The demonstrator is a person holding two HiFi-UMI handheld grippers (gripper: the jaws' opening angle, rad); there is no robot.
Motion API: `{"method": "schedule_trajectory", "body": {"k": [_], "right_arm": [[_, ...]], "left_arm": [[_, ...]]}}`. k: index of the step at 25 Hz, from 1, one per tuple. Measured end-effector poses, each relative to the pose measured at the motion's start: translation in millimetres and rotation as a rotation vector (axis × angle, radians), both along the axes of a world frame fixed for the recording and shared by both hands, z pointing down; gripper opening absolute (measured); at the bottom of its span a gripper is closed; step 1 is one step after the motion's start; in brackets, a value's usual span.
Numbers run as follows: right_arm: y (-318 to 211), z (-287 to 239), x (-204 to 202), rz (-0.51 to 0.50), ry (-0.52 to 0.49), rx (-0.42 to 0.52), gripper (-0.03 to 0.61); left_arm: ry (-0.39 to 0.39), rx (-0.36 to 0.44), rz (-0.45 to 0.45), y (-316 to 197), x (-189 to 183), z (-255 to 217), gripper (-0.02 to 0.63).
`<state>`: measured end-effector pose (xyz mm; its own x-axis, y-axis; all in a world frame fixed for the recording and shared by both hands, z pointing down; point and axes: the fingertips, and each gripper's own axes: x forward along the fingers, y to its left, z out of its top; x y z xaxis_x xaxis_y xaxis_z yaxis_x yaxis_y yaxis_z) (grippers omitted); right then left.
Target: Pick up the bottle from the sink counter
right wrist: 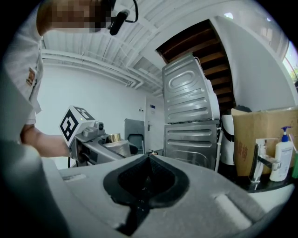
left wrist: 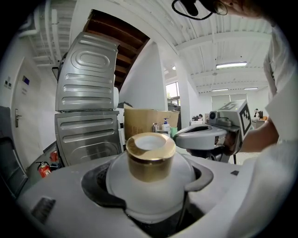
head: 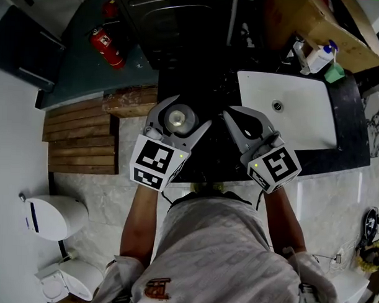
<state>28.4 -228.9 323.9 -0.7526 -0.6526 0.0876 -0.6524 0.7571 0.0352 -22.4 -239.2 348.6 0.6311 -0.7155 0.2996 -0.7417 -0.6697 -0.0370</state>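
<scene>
A white bottle (head: 180,120) with a gold cap (left wrist: 151,158) stands upright between the jaws of my left gripper (head: 180,124), which is shut on its body and holds it in the air at the left end of the dark sink counter (head: 350,156). In the left gripper view the bottle (left wrist: 151,186) fills the gap between the jaws. My right gripper (head: 230,115) hovers just to its right with the jaws together and nothing in them. The right gripper view shows its own closed jaws (right wrist: 149,158) and, at left, the left gripper carrying the bottle (right wrist: 113,145).
A white sink basin (head: 290,108) is set in the counter at right, with a pump bottle (head: 320,58) and a cardboard box (head: 318,22) behind it. A metal appliance (left wrist: 86,116) stands at the back. On the floor are a fire extinguisher (head: 108,48), wooden slats (head: 81,134) and a toilet (head: 54,217).
</scene>
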Motion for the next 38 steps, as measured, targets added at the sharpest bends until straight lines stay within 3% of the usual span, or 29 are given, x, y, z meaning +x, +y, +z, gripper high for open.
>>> {"method": "schedule_trajectory", "body": {"k": [38], "right_arm": [[15, -4, 1, 0.000, 0.005, 0.019, 0.001]], "left_arm": [[0.004, 0.002, -0.001, 19, 4, -5, 0.333]]}}
